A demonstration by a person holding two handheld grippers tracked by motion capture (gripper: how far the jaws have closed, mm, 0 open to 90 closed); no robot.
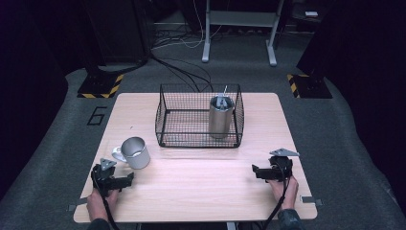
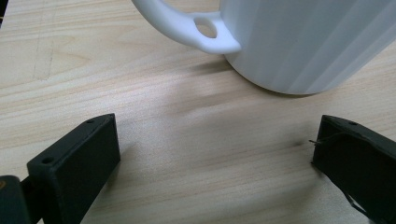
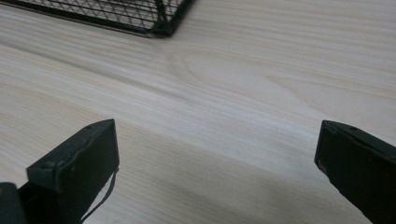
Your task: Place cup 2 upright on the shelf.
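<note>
Light wooden table: white mug front-left, wire basket centre-back.

table: basket at rear centre | can in basket, right side | mug front-left of basket | left gripper just before mug | right gripper front-right

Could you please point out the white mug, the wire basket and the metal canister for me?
white mug [image 1: 135, 153]: high view, on its side wall.
wire basket [image 1: 184, 116]: high view, on its mesh wall.
metal canister [image 1: 220, 120]: high view, on its body.

Glossy white mug, pale matt wood table, black wire basket
</note>
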